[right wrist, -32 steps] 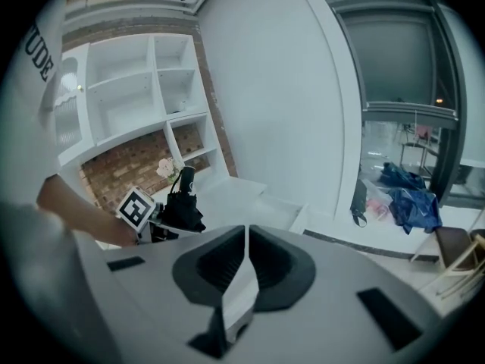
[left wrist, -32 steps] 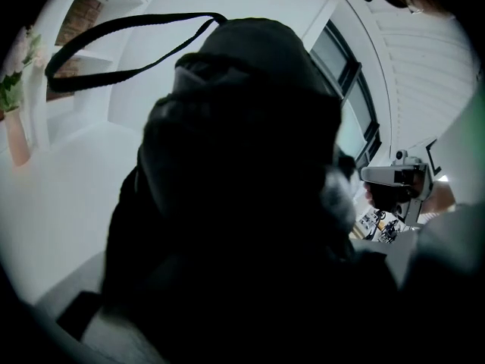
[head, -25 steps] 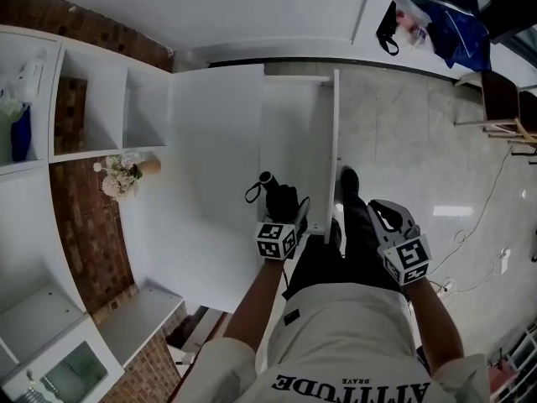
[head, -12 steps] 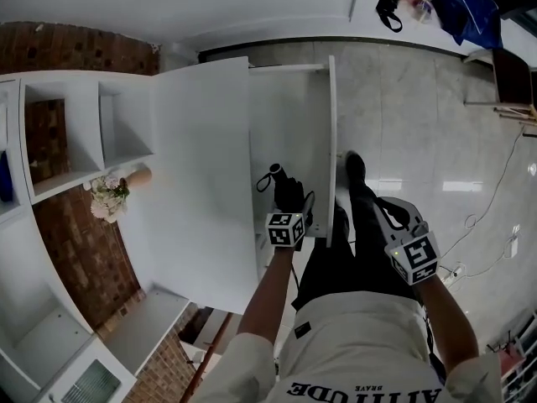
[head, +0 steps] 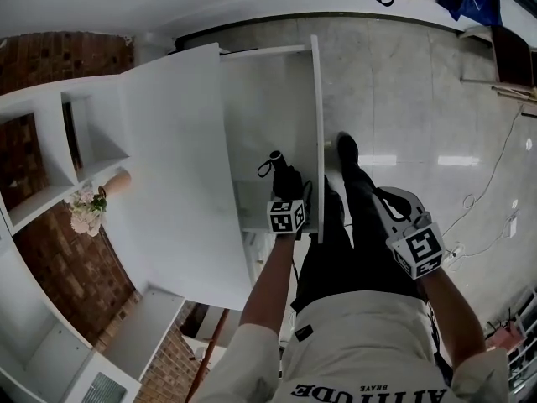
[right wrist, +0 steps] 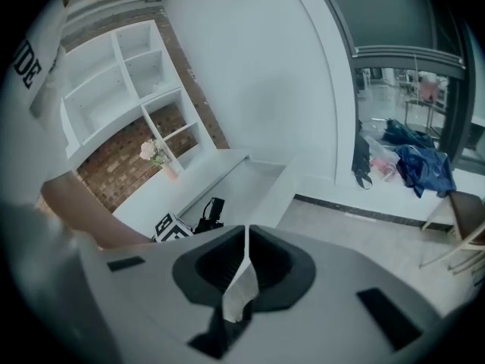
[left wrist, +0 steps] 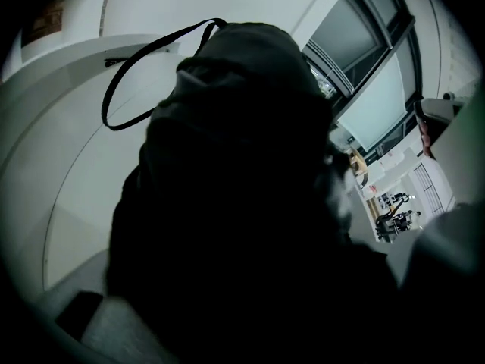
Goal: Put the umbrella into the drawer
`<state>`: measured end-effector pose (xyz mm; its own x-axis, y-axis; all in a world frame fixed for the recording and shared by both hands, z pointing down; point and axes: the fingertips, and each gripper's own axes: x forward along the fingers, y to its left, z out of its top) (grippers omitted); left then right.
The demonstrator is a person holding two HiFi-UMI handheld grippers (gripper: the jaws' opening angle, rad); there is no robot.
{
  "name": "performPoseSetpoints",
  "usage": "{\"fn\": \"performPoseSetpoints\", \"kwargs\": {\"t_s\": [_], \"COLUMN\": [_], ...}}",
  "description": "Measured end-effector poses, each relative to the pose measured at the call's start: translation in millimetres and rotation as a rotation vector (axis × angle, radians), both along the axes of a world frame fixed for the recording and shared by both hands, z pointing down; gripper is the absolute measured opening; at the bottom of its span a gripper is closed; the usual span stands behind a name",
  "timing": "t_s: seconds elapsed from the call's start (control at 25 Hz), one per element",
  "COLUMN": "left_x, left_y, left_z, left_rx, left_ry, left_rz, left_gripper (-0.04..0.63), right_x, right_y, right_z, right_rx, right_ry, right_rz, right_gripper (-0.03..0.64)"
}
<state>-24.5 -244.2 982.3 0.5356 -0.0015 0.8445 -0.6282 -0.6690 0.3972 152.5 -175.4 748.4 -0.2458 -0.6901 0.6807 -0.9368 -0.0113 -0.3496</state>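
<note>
umbrella (head: 285,183): 1 | drawer (head: 318,116): 1 | hand-held grippers (head: 290,196) (head: 387,203): 2 | flower vase (head: 114,184): 1

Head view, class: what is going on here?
A person holds a gripper in each hand. The left gripper grips a folded black umbrella over the open white drawer. Whether the umbrella touches the drawer's bottom is unclear. The right gripper is shut and empty, out over the floor beside the drawer.
</note>
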Motion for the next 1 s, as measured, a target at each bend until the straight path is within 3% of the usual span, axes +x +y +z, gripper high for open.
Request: {"fn": "performPoseSetpoints", "kwargs": {"t_s": [0.76, 1.0], "left_x": [5, 5], "left_y": [3, -4], "left_z": [11, -6], "left_rx": [0.022, 0.066], "left_ry": [-0.133, -0.143], "left_rz": [-0.059, -0.083], "left_gripper": [0.31, 0.311], "right_x": [14, 22], "right_y": [-1, -12], "right_z": [18, 10], "right_rx": [-0.003, 0.028], "right_ry": [-0.067, -0.073], "right_rz": [-0.015, -0.046], "right_gripper": [0.035, 0.035]}}
